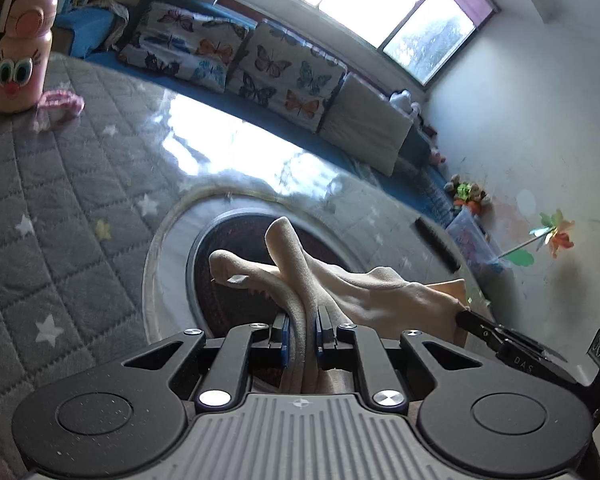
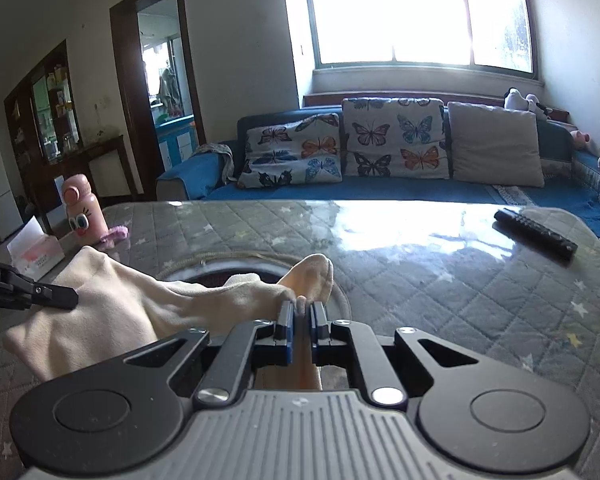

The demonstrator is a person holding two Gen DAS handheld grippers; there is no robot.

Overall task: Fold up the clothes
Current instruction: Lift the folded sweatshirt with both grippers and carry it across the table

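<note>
Both the left gripper [image 1: 303, 326] and right gripper [image 2: 301, 318] are clamped on a cream garment [image 2: 112, 304] above the table's round recess [image 1: 236, 280]; bunched, thin bites could slip, spoiling the fold.

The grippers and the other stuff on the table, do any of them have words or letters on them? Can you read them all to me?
"DAS": on the arm of the right gripper, seen from the left wrist camera.
"bot.AI": on the left gripper at the frame's left edge; its start is cut off.
Tissue box: small print, too blurred to read.
Pink bottle: only a cartoon face, no words.
Both grippers pinch the cream garment.
</note>
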